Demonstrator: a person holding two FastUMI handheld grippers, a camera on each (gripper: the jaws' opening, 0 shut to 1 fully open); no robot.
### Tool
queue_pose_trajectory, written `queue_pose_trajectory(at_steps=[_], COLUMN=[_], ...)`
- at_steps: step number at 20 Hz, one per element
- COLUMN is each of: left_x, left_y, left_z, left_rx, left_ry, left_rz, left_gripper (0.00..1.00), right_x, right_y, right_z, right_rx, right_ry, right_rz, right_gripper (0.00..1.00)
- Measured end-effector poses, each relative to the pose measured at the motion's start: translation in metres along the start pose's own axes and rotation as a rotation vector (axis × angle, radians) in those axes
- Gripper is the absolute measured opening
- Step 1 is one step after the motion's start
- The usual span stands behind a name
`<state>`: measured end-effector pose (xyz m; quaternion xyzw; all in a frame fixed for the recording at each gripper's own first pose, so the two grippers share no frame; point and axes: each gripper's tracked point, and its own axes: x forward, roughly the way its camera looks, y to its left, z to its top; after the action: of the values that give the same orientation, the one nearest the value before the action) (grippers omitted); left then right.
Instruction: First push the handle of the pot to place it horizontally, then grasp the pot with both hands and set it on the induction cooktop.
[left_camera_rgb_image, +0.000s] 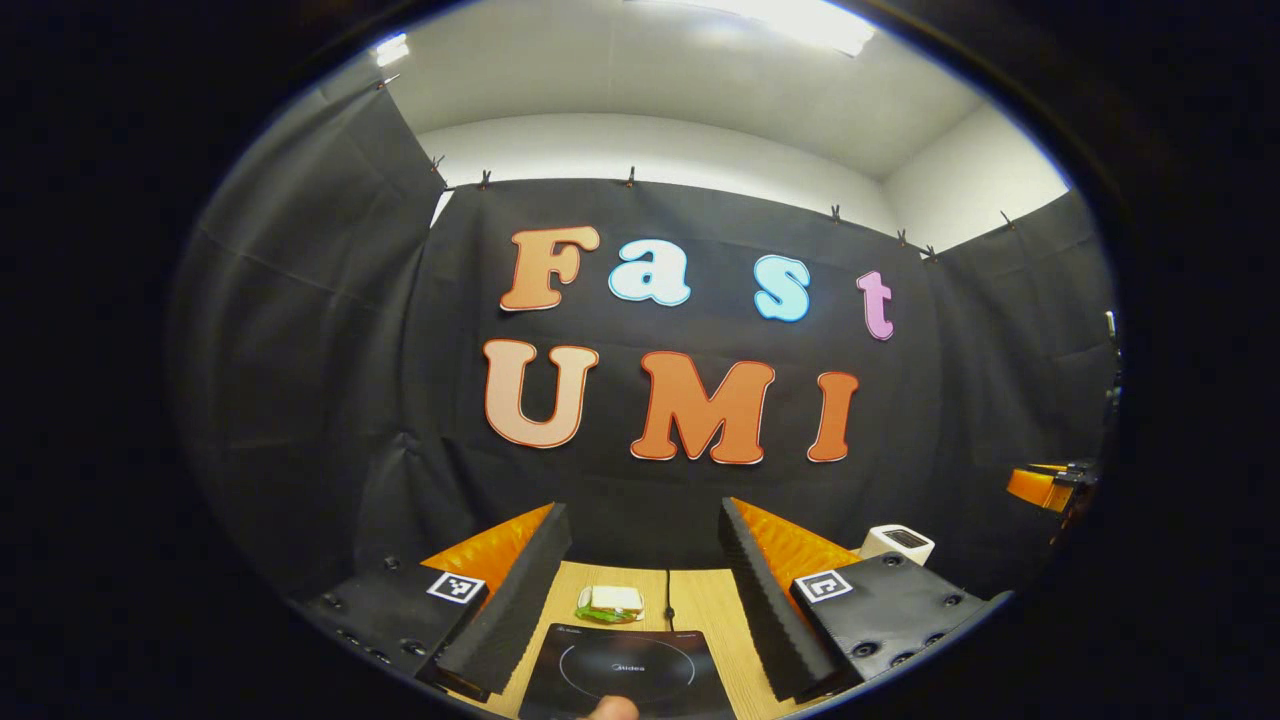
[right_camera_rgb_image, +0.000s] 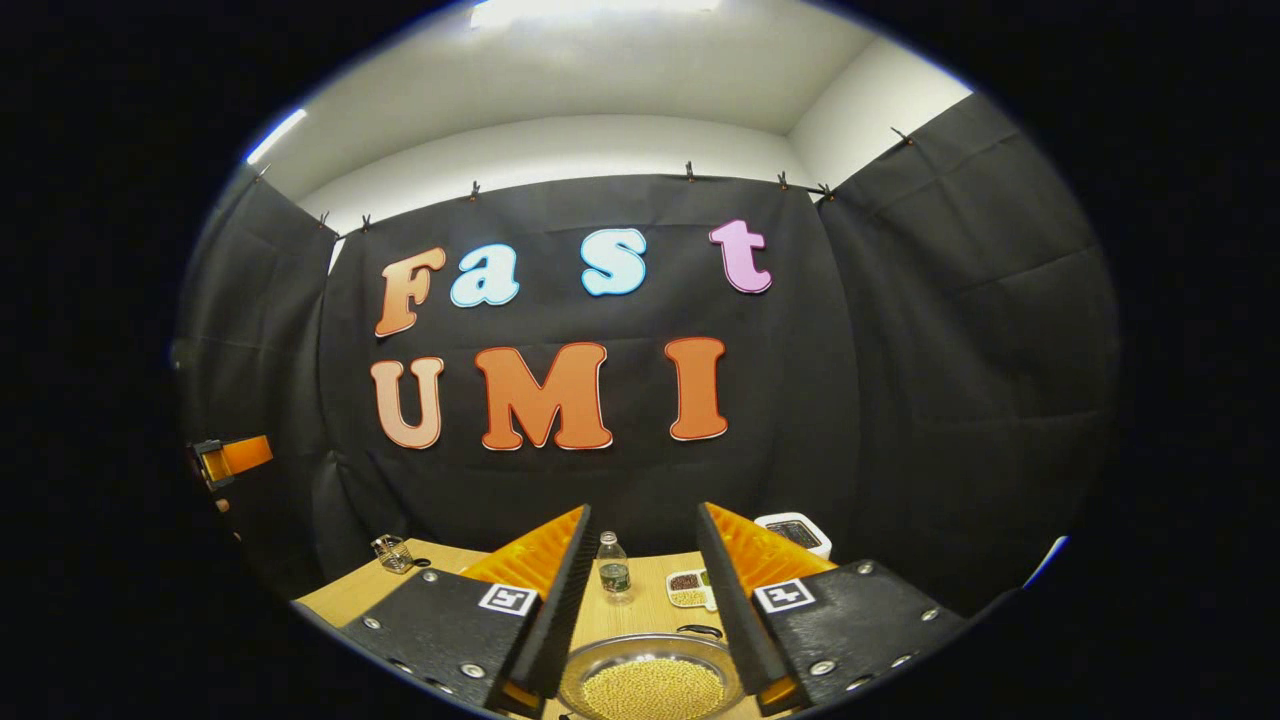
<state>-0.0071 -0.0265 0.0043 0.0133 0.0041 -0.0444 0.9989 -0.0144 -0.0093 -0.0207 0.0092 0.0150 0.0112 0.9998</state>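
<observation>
Brimming with small yellow grains, round steel pot (right_camera_rgb_image: 650, 680) between parted right claw (right_camera_rgb_image: 640, 590); left claw (left_camera_rgb_image: 640, 585) likewise apart.

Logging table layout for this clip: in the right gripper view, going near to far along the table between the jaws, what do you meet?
Pot of yellow grains, then its black handle, then the water bottle.
</observation>
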Motion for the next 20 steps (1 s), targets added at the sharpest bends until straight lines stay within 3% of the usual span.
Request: queue_pose_trajectory(at_steps=[1,2,3,9,20], left_x=[0.000,-0.002,-0.001,-0.003,-0.002], left_y=[0.000,0.000,-0.001,-0.011,-0.011], left_z=[0.001,0.001,0.001,-0.002,-0.015], left_rx=[0.001,0.003,0.005,0.008,-0.003], left_ry=[-0.002,-0.004,-0.005,0.000,0.029], left_rz=[-0.001,-0.002,-0.004,-0.025,-0.029], left_gripper=[0.97,0.98,0.98,0.97,0.98], right_x=[0.000,-0.001,-0.001,-0.007,-0.035], right_y=[-0.001,0.000,0.001,-0.010,-0.007], right_z=[-0.001,-0.001,-0.003,-0.022,-0.112], right_rx=[0.000,0.000,0.005,0.053,-0.013], right_ry=[-0.004,-0.007,-0.005,0.012,0.132], right_rz=[-0.003,0.001,0.005,-0.010,-0.002], right_gripper=[0.48,0.47,0.31,0.02,0.00])
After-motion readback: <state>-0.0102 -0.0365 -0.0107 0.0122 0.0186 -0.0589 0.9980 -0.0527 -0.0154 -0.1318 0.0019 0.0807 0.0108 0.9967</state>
